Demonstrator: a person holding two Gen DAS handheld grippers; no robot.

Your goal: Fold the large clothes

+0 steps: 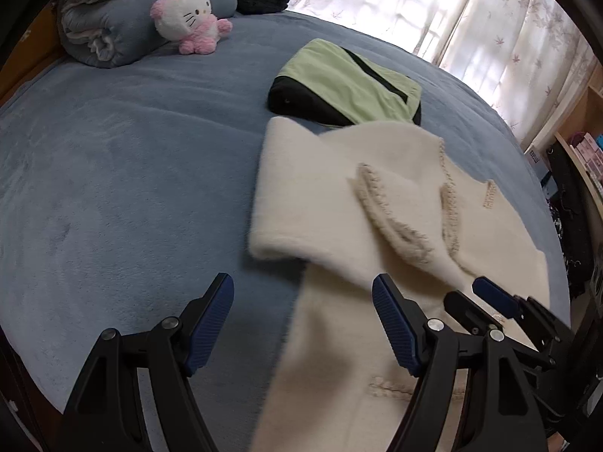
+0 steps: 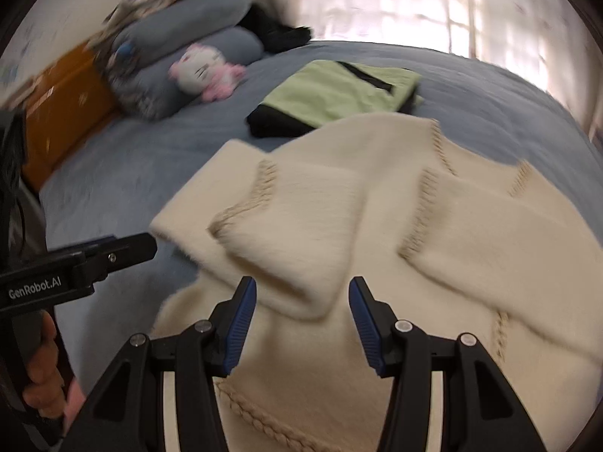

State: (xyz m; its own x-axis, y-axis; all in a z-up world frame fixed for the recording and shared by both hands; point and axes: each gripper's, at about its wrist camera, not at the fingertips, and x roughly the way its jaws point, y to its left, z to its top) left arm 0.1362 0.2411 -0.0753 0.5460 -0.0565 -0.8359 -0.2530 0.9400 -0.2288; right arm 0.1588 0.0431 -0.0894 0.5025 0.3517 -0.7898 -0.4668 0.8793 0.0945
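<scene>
Blue fleece bed (image 1: pixel 132 173) carries everything, soft and wide enough for spreading. My cream knit cardigan (image 1: pixel 377 196) lies on its near right part, one sleeve already laid across the body, so I judge the fold half done. Green-and-black folded garment (image 1: pixel 350 83) sits just beyond it, touching its far edge, probably the finished pile. Hello Kitty plush (image 1: pixel 188 19) rests well apart by the rolled blanket (image 1: pixel 113 26). Left tongs (image 1: pixel 301 324) hover apart, straddling the cardigan's left edge; right tongs (image 2: pixel 301 320) apart over its lower part, both empty.
</scene>
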